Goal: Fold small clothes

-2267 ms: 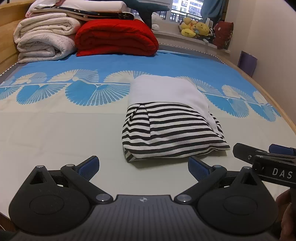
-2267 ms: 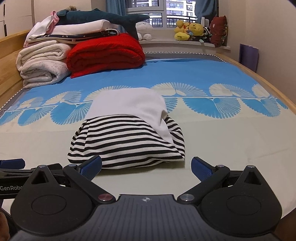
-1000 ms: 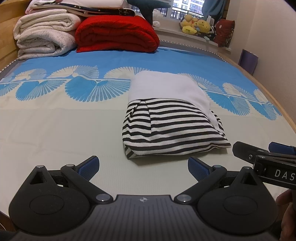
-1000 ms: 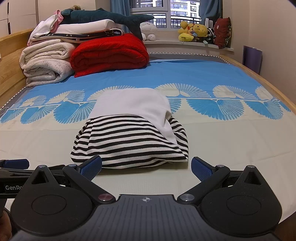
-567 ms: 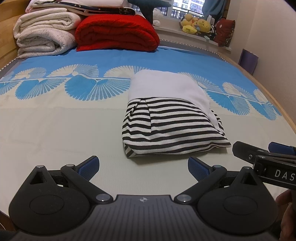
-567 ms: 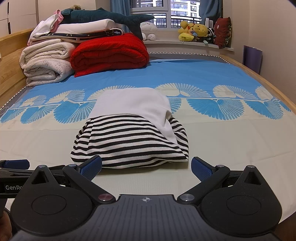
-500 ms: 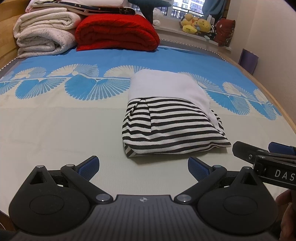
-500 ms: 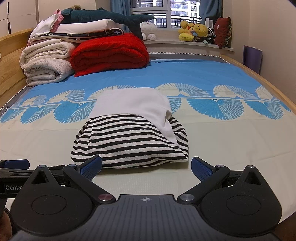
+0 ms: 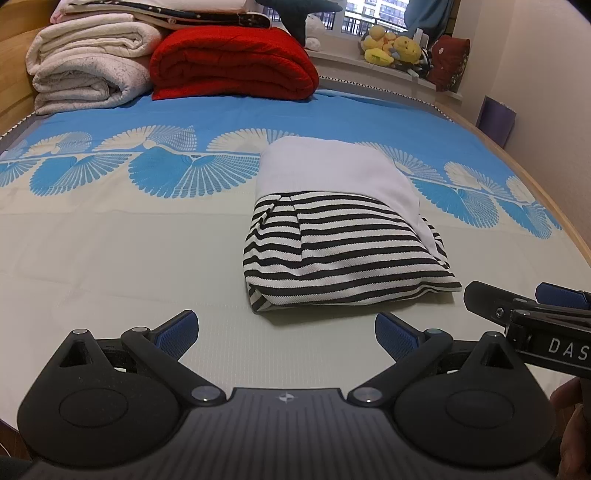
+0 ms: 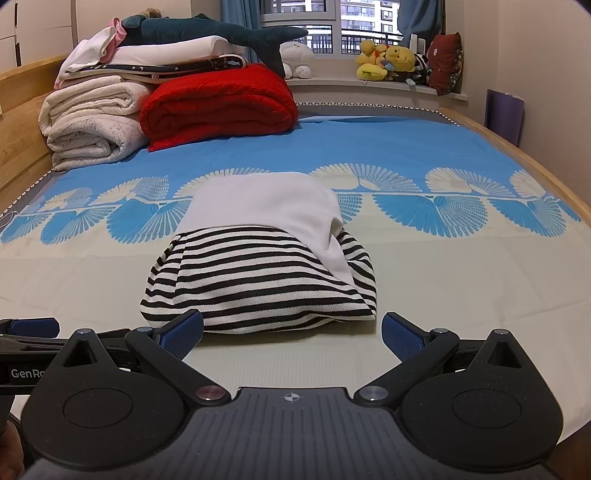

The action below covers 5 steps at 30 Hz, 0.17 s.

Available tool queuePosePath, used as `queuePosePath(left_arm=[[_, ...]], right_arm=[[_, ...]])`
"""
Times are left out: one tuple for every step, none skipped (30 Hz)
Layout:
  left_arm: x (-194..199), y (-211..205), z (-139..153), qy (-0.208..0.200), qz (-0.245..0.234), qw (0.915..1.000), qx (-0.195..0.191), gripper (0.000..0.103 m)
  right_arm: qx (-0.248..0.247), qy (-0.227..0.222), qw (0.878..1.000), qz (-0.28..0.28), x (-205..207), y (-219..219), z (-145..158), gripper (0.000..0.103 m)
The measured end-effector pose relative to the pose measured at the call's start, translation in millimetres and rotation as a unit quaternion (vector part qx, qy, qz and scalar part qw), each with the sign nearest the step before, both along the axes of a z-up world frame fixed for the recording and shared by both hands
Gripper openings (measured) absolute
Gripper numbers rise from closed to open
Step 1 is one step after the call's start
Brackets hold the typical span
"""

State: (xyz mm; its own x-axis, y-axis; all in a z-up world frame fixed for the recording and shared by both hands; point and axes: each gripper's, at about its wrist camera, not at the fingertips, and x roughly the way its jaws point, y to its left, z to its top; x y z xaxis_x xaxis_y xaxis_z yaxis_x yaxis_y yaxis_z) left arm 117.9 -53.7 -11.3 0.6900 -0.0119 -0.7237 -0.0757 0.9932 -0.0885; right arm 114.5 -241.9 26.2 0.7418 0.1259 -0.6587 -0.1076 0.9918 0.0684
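A small folded garment, black-and-white striped (image 9: pixel 343 258) (image 10: pixel 255 280) with a plain white part on its far half, lies on the bed sheet. My left gripper (image 9: pixel 286 334) stands open just in front of its near edge, a little to the left, with nothing between the fingers. My right gripper (image 10: pixel 291 336) is open too, its blue left fingertip (image 10: pixel 183 334) close to the garment's near hem. In the left wrist view the right gripper's side (image 9: pixel 532 314) shows at the right edge. In the right wrist view the left gripper's side (image 10: pixel 26 347) shows at the left edge.
Folded white blankets (image 10: pixel 92 125) and a red blanket (image 10: pixel 218 105) are stacked at the head of the bed, with a plush shark (image 10: pixel 221 33) on top. Soft toys (image 10: pixel 391 59) line the window sill. A wooden bed rail (image 10: pixel 517 155) runs along the right side.
Both views have shifted only slightly; the garment lies in the same folded shape and both grippers stay open near its front edge.
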Motion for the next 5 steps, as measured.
queuePosePath(left_arm=[[0.0,0.0,0.1,0.0,0.0,1.0,0.0,0.102],[0.3,0.2,0.2,0.0,0.0,1.0,0.0,0.102],[0.4,0.3,0.1,0.0,0.0,1.0,0.0,0.102],[0.2,0.2,-0.1,0.0,0.0,1.0,0.0,0.102],[0.0,0.2,-0.2,0.001,0.0,1.0,0.0,0.102]], right_arm=[[0.0,0.0,1.0,0.0,0.1,0.0,0.1,0.102],[0.0,0.0,1.0,0.0,0.1,0.1,0.1,0.102],[0.0,0.0,1.0,0.0,0.1,0.0,0.2,0.102],[0.0,0.0,1.0,0.0,0.1,0.0,0.1,0.102],[0.0,0.0,1.0,0.0,0.2,0.0,0.2,0.102]])
